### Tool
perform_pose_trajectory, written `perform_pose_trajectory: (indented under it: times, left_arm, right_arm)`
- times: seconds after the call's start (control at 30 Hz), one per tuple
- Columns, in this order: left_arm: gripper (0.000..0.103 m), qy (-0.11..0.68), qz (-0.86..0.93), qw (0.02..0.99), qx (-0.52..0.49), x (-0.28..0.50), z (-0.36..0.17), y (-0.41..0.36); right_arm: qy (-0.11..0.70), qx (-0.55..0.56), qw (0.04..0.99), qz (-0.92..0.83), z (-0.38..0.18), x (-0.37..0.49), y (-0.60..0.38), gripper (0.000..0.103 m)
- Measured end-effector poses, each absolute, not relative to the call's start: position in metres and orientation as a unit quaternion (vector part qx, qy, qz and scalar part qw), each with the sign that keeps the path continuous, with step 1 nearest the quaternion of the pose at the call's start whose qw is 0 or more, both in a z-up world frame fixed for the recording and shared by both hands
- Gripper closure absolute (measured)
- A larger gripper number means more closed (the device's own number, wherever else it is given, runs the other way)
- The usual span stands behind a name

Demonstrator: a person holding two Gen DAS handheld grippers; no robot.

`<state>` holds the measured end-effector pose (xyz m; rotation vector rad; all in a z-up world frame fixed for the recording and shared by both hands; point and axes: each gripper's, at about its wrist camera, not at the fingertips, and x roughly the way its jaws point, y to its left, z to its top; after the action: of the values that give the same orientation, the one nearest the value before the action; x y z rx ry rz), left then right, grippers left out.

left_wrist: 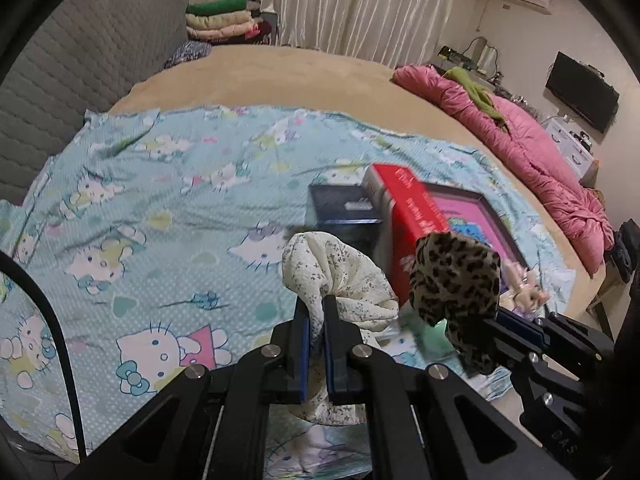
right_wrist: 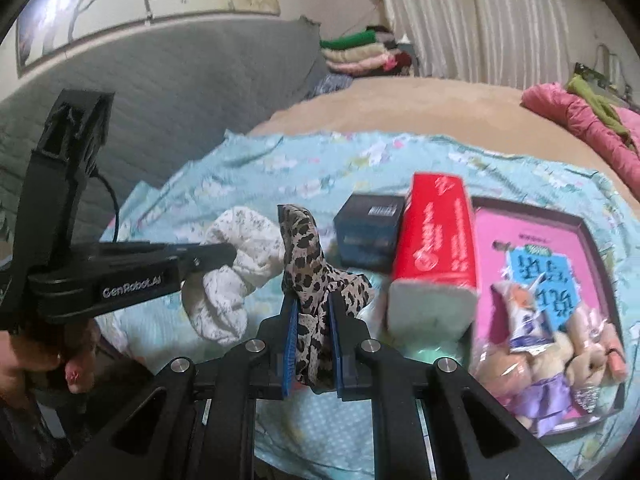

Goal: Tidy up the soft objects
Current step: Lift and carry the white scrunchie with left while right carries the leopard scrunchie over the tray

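- Left gripper [left_wrist: 316, 308] clenching a white floral cloth [left_wrist: 340, 276], jaws pinching a fold, cloth bunching up above the fingertips.
- Right gripper [right_wrist: 314, 312] grasping a leopard cloth [right_wrist: 308, 256], jaws closing on it, one end standing up, the rest hanging down between the fingers.
- Both cloths being held up over the cat-print sheet [left_wrist: 160, 208], near edge, floral one left of the leopard one, close but apart.
- Lying just beyond: a dark box [right_wrist: 370, 228], a red pack [right_wrist: 436, 240] right of it, touching.
- Sitting farther right: a pink box [right_wrist: 532, 240] holding dolls [right_wrist: 560, 360].
- Lying far right on the bed: a pink quilt [left_wrist: 520, 140].
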<state>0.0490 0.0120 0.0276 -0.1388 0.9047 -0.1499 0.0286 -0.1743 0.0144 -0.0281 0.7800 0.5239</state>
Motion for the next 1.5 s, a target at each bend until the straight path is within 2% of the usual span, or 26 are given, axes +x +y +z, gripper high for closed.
perform_pose_trajectory:
  times: [0.33,0.87,1.5]
  left_arm:
    - [0.097,0.412,-0.097,0.905,-0.041,0.046,0.066,-0.031]
    - [0.097,0.392,-0.137,0.91,-0.013,0.044,0.091,-0.084]
    - [0.097,0.395,-0.199,0.897,0.02,0.066,0.088,-0.17]
  right_arm:
    - [0.341,0.031,0.915,0.213,0.049,0.028,-0.218,0.088]
    - [0.3,0.07,0.937,0.162,0.079,0.017,-0.276,0.088]
    - [0.267,0.122,0.953,0.073,0.091,0.004,-0.363,0.088]
